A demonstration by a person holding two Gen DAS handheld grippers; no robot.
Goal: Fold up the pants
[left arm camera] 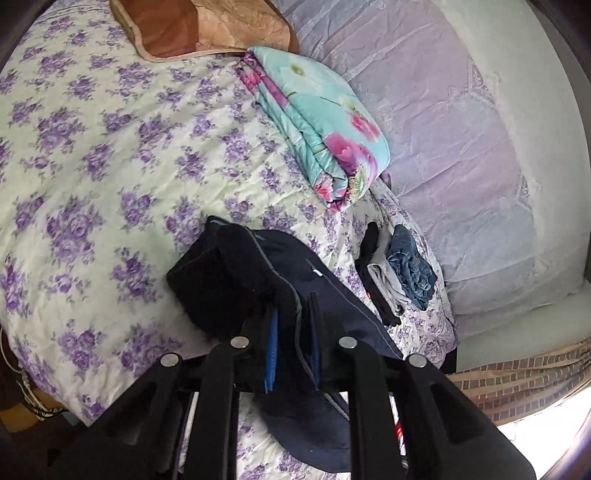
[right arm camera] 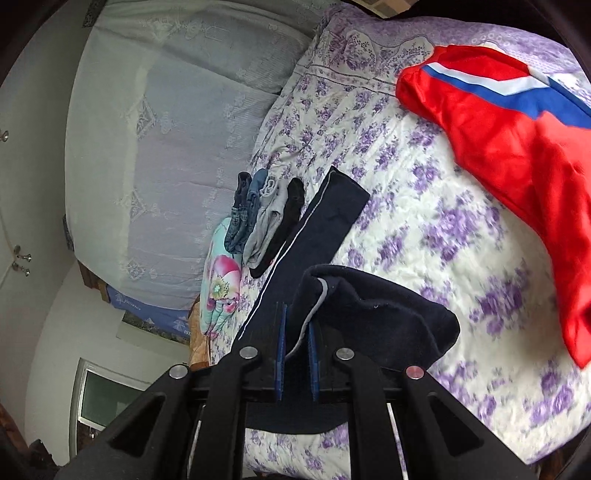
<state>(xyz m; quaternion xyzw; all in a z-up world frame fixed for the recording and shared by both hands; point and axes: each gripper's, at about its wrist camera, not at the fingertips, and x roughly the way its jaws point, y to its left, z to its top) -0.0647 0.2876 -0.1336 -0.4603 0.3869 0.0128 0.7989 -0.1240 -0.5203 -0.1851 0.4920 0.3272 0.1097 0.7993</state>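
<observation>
Dark navy pants (left arm camera: 258,280) with a thin grey side stripe lie on the floral bedspread (left arm camera: 110,166). My left gripper (left arm camera: 293,332) is shut on a bunched edge of the pants, the cloth pinched between its blue pads (left arm camera: 272,347). In the right wrist view the pants (right arm camera: 369,314) fold over near the camera, and one leg (right arm camera: 325,221) stretches away flat. My right gripper (right arm camera: 297,343) is shut on another bunched edge of the pants, lifted slightly off the bed.
A stack of folded clothes (left arm camera: 399,273) lies right of the pants, also in the right wrist view (right arm camera: 266,218). A folded teal floral quilt (left arm camera: 317,125), a brown pillow (left arm camera: 199,26), a red garment (right arm camera: 517,147) and a pale lilac headboard cover (left arm camera: 461,147) lie around.
</observation>
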